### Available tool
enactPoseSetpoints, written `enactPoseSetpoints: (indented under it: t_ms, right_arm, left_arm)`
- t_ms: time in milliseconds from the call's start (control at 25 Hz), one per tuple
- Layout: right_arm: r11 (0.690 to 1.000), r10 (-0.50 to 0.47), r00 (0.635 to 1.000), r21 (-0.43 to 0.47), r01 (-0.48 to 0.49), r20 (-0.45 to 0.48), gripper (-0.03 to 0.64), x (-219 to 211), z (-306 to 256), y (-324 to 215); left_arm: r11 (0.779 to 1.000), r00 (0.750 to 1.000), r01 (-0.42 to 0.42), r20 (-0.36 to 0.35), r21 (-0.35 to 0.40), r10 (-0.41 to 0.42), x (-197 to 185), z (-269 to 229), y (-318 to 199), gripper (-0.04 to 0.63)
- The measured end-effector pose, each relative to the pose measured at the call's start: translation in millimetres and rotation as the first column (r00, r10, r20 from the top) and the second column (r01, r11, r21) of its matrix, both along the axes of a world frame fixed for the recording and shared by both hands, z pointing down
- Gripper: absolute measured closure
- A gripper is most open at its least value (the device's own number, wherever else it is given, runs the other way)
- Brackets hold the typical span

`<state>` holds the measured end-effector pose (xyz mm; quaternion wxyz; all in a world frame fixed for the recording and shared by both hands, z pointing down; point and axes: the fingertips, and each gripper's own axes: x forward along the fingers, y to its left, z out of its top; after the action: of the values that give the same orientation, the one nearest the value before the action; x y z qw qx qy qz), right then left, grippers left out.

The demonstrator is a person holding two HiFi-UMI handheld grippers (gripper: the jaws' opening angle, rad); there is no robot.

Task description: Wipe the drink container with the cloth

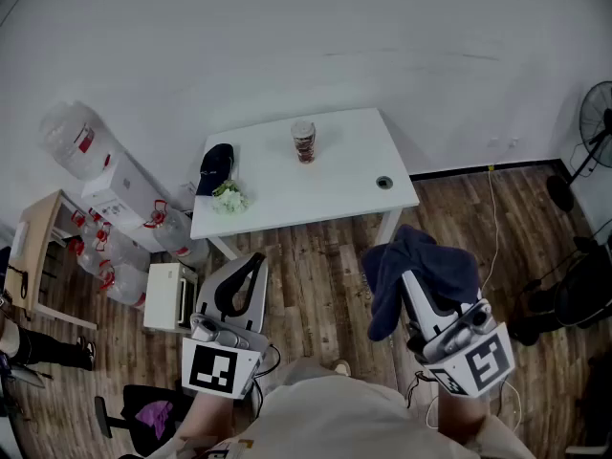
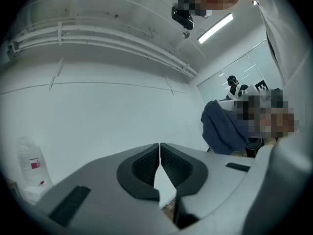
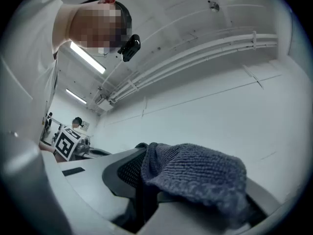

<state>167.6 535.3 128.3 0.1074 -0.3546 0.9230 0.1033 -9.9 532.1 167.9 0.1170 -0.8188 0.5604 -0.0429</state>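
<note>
1. Dark blue cloth point(image 1: 418, 256) is clamped in the right gripper point(image 1: 421, 290). It drapes over both jaws, and in the right gripper view its knitted fold sits bunched between the pads.
2. Left gripper point(image 1: 251, 266): jaws pressed together, nothing between them. It hangs idle above the wood floor point(image 1: 325, 275).
3. Drink container point(image 1: 304, 142) stands upright near the far edge of the white table point(image 1: 335, 189), well apart from both grippers.
4. Also on the table: a dark item point(image 1: 216, 168) and a small pale green bunch point(image 1: 229, 199) at the left end, and a small round thing point(image 1: 384, 183) near the right edge. I cannot identify them more closely.
5. Progress: the cloth is in hand, so pickup looks done. Cloth and container are not in contact, so I judge that wiping has not begun.
6. Remaining, as I judge it: close the gap to the table, bring the cloth onto the container, and wipe around it. The left gripper would have to open if it is to steady the container, which looks light enough to tip.
</note>
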Motion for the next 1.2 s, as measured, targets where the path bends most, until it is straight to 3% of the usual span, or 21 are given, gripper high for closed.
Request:
enactPoseSetpoints:
  t_ms: [640,840,880,960,1200]
  right_arm:
    - [1.000,0.016,1.000,-0.020,-0.016,-0.012,0.538,8.4,6.7,-16.2]
    - [0.999,0.043,0.999,-0.033,-0.043,-0.016,0.538,7.5,16.6,-33.4]
    - [0.998,0.051,0.999,-0.034,-0.051,-0.017,0.538,7.1,18.0,-37.1]
    - [0.997,0.059,0.998,-0.039,-0.060,-0.026,0.538,6.2,21.9,-46.5]
    - [0.996,0.072,0.995,-0.054,-0.076,-0.066,0.538,-8.4,37.0,-91.1]
  left_arm:
    - [0.999,0.999,-0.034,0.011,-0.030,0.034,12.8,4.9,-20.4,0.569]
    - [1.000,1.000,-0.017,0.024,-0.015,0.018,-2.6,18.9,-37.6,0.568]
    - [1.000,1.000,-0.011,0.016,-0.015,0.011,-6.4,21.5,-43.0,0.550]
    - [0.999,1.000,-0.006,0.010,-0.031,0.006,-10.0,28.4,-56.1,0.306]
    - [0.999,1.000,0.009,0.011,-0.037,-0.009,-28.9,51.9,-104.8,0.273]
